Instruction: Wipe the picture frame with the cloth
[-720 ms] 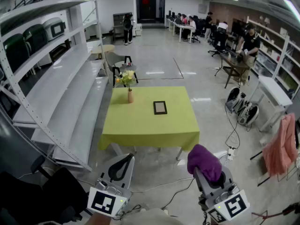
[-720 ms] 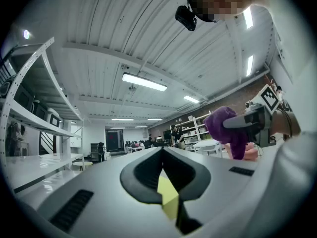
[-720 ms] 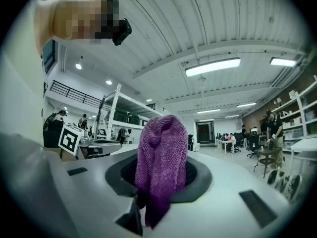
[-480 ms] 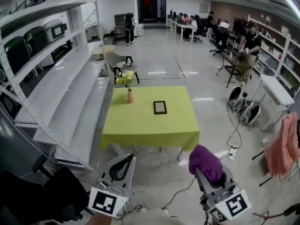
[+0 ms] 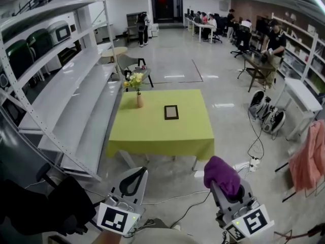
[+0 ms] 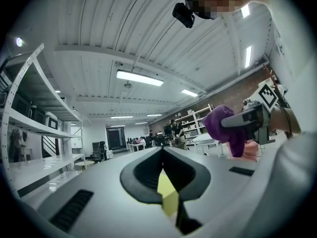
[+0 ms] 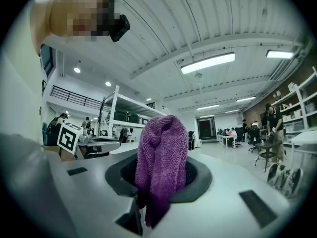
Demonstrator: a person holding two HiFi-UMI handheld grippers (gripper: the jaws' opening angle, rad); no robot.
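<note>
Picture frame [image 5: 171, 112] sits slightly higher than before; right gripper [image 5: 227, 188] pinches nubby purple cloth [image 5: 220, 173], left gripper [image 5: 133, 180] is pressed closed.

Purple cloth [image 7: 161, 167] bunched in right hand-held gripper [image 7: 163, 180], dark picture frame [image 5: 171, 112] flat on green table [image 5: 152, 131]

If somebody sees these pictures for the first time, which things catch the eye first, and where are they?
The yellow-green table stands out on the grey floor in mid-room, with a small dark picture frame lying near its middle and a vase of flowers at its far left corner. Close to the camera, the right gripper is shut on a bright purple cloth.
</note>
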